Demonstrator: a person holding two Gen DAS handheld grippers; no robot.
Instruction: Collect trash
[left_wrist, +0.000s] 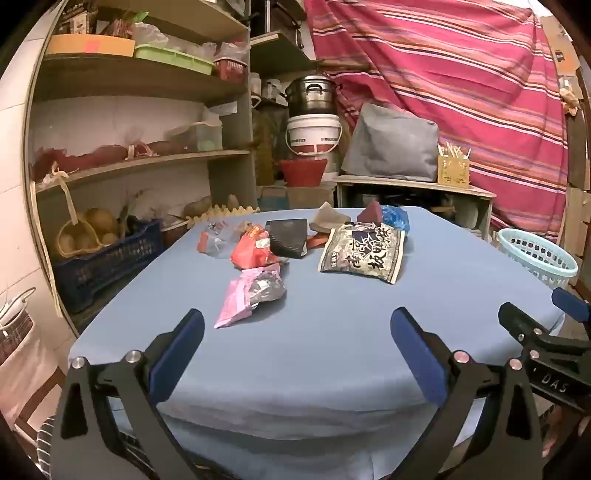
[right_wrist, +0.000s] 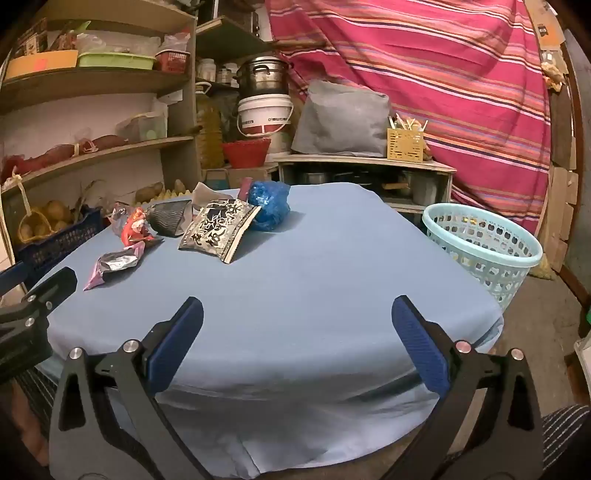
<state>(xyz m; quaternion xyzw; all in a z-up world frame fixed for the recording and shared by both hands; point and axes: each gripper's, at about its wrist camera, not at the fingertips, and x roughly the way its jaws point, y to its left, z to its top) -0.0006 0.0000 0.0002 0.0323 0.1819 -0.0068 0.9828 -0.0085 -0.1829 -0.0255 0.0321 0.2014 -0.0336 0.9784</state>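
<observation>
— Where do the two grippers stand?

— Both hang low over the near edge of the bench (left_wrist: 295, 369), draped in a blue cloth, and point level across it toward the far side. The left gripper (left_wrist: 295, 354) has its fingers spread wide, blue pads facing each other, nothing between them. The right gripper (right_wrist: 295, 343) is posed the same way, fingers wide and bare. In the left wrist view the right one shows at the right edge, just beside it.

— And the trash?

— Clustered on the far half of the bench, well apart from both grippers. Nearest the left gripper lies a pink foil wrapper (left_wrist: 249, 297), torn open to show its silver lining. Behind it sits a crumpled red wrapper (left_wrist: 253, 247), then a dark folded packet (left_wrist: 287, 238) and a clear crinkled wrapper (left_wrist: 214, 238) off to the left. A black snack bag with white characters (left_wrist: 364, 251) lies flat to the right, with a blue plastic bag (right_wrist: 267, 205) bunched at its far corner.

— Anywhere to put it?

— A pale blue perforated basket (right_wrist: 480, 243) stands on the floor just beside the bench's right edge, upright.
</observation>
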